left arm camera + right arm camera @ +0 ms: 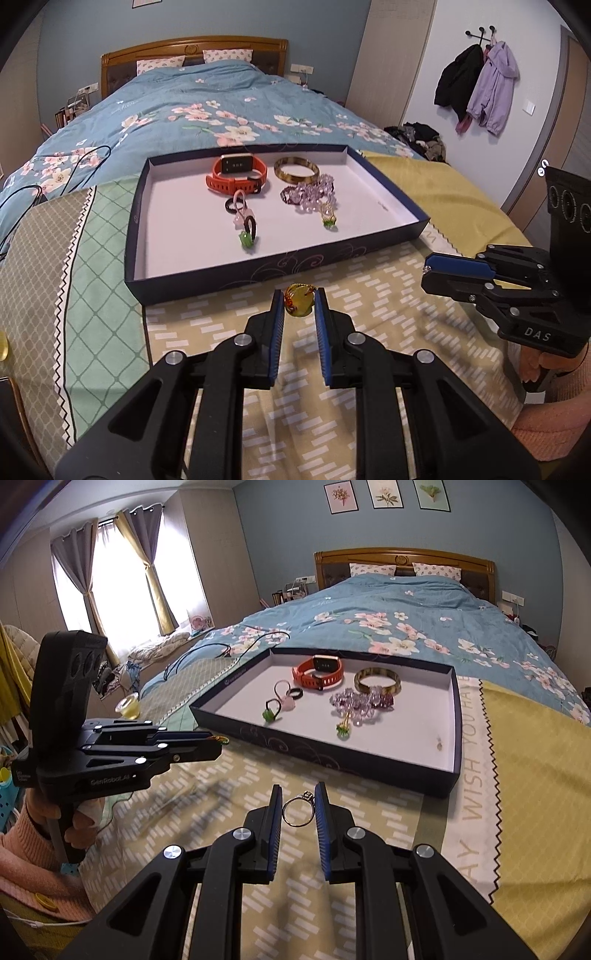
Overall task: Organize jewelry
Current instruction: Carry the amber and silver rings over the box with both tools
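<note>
My left gripper [299,301] is shut on a yellow-amber ring with an orange-red trim [298,301], held above the bedspread just short of the tray's near wall. My right gripper [298,806] is shut on a thin silver ring with a small stone [297,809]. The dark blue tray with a white floor [258,271] lies ahead on the bed. In it are an orange watch [236,173], a tortoiseshell bangle [296,170], purple bead bracelets [314,194], hair ties with pink and green charms [243,221] and a gold-green pendant [328,218]. Each gripper also shows in the other's view: the right gripper [428,273], the left gripper [218,743].
A patterned cloth in beige, green and yellow [369,314] covers the bed's foot under the tray. Black cables [74,162] lie on the floral duvet at left. A small earring-like item [439,744] sits in the tray's right corner. A yellowish cup [128,706] stands at the bed's left edge.
</note>
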`<move>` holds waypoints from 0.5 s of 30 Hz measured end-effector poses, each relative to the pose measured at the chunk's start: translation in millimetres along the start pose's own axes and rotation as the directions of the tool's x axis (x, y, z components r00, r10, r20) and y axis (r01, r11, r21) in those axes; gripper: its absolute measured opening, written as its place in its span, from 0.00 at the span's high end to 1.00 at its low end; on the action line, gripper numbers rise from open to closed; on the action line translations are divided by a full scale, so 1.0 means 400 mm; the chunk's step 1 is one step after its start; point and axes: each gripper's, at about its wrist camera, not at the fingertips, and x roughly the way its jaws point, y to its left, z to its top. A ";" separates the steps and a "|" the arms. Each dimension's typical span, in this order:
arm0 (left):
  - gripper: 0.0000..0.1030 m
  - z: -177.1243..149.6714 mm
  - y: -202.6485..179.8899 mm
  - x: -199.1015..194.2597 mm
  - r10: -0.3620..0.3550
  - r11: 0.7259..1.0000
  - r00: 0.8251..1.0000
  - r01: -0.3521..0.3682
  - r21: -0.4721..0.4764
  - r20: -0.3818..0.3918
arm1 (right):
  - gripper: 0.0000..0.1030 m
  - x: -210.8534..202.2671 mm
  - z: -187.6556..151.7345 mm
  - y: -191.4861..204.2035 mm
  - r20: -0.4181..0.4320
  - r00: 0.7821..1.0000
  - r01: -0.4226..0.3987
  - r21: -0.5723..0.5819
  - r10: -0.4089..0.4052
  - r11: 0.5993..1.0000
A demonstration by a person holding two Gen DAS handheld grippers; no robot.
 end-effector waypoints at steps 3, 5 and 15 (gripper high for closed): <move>0.84 0.004 -0.002 -0.016 0.006 1.000 1.000 -0.006 -0.002 0.021 | 0.85 -0.005 0.011 0.001 0.015 1.000 0.002 -0.001 -0.001 1.000; 0.84 0.006 -0.002 -0.027 0.008 1.000 0.999 -0.008 -0.002 0.034 | 0.85 -0.006 0.019 0.001 0.024 1.000 0.003 -0.003 -0.003 1.000; 0.84 0.012 -0.003 -0.056 0.008 1.000 0.998 -0.007 -0.012 0.066 | 0.85 0.003 0.047 -0.003 0.046 0.999 0.011 -0.011 -0.010 1.000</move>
